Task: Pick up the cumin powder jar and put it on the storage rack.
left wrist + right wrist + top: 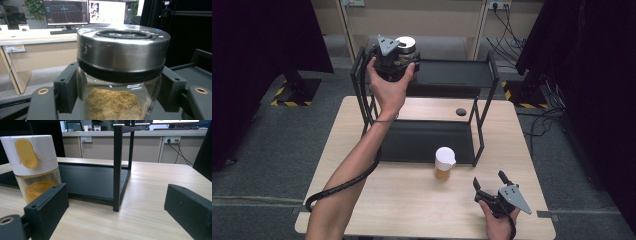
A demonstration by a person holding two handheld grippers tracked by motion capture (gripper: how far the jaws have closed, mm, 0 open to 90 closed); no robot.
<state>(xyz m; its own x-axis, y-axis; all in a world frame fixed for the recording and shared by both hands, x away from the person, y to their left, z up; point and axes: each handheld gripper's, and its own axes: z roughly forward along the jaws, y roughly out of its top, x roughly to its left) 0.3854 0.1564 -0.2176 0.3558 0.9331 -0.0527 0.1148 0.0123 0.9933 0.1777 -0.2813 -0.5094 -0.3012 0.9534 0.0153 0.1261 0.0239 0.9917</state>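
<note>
In the left gripper view, the glass jar with a brushed-steel lid (122,72) is cut off at the six o'clock edge, so its base and whatever it stands on stay out of sight, and whether the pads of the left tongs (117,92) press its glass cannot be told. In the high view the hand and tongs cover most of that jar. In the right gripper view, the clear shaker with a white cap and yellow flap (33,165) is hidden at its foot behind the nearer black jaw, and the right tongs (120,215) are clipped at five o'clock.
</note>
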